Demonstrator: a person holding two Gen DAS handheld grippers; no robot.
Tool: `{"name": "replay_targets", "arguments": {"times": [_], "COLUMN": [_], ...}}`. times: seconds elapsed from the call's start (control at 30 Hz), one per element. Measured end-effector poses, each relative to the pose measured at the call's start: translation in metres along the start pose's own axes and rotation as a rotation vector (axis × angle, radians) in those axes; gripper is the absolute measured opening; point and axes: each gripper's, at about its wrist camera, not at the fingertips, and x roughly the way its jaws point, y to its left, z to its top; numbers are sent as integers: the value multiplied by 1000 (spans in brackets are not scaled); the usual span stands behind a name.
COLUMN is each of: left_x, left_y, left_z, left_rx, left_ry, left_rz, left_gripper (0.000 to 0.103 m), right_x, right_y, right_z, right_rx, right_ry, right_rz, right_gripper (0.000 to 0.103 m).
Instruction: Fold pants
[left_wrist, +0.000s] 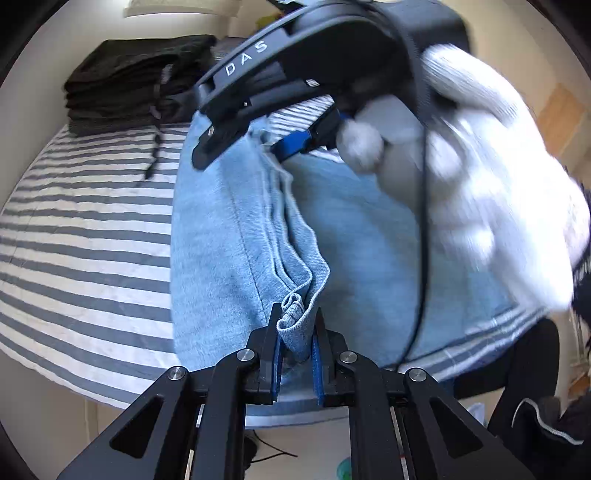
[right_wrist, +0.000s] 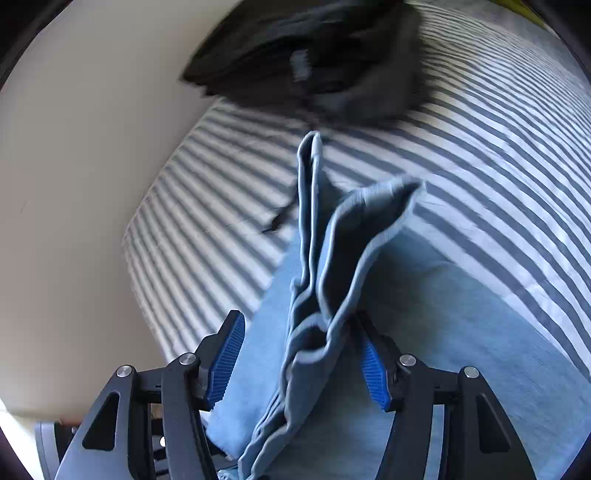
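Light blue pants (left_wrist: 221, 240) lie on a grey-and-white striped bed (left_wrist: 74, 221). In the left wrist view my left gripper (left_wrist: 297, 314) is shut on a bunched fold of the pants' edge, lifted off the bed. My right gripper (left_wrist: 240, 157) hangs over the far end of that same edge, held by a hand in a white glove (left_wrist: 480, 166). In the right wrist view the right gripper (right_wrist: 297, 317) stands open. A raised ridge of pants (right_wrist: 332, 266) runs between its blue pads, and the left pad (right_wrist: 225, 358) is clear of the cloth.
A stack of folded black garments (left_wrist: 136, 81) sits at the far side of the bed (right_wrist: 480, 147), with a black drawstring (left_wrist: 155, 147) trailing from it. The same stack (right_wrist: 314, 55) shows blurred ahead of the right gripper. A pale wall (right_wrist: 74, 184) borders the bed.
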Motion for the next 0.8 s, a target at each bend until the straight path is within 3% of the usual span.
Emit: {"name": "replay_targets", "arguments": {"times": [0.1, 0.23, 0.33, 0.53, 0.67, 0.8], "left_x": [8, -3, -21, -23, 7, 13], "left_y": [-19, -22, -20, -17, -38, -35], "left_z": [-7, -17, -26, -26, -21, -14], "left_rx": [82, 84, 84, 120, 265, 234], "left_ry": [22, 43, 30, 38, 60, 61], "left_rz": [37, -34, -20, 74, 124, 82], "left_gripper": [14, 30, 33, 33, 37, 29], "right_x": [-1, -1, -4, -4, -6, -4], "right_y": [-27, -57, -71, -72, -82, -86], "right_z": [-5, -18, -24, -21, -24, -20], "right_rx": [68, 138, 185, 156, 189, 204], "right_ry": [29, 40, 35, 32, 38, 35], "right_rz": [37, 76, 136, 137, 187, 205], "right_gripper": [55, 29, 29, 29, 32, 34]}}
